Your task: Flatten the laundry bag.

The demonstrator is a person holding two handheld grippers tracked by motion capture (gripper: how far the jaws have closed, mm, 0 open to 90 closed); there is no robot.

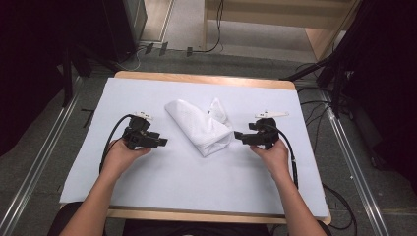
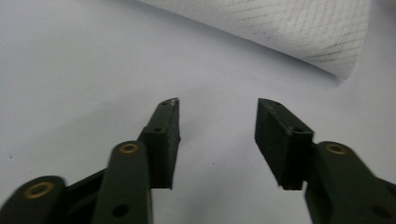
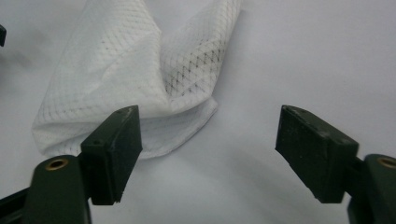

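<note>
A folded white cloth (image 1: 199,126) lies in the middle of the white table (image 1: 162,182). The left gripper (image 1: 160,142) and right gripper (image 1: 239,135) sit on each side, near it, not touching. Both have jaws wide apart, holding nothing. Bare table lies all around.

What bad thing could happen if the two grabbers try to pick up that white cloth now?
The folded white mesh cloth is loosely folded, so pinching one layer might pull it open. The left gripper and right gripper are both open beside it, so they could push it across the smooth white table cover.
</note>
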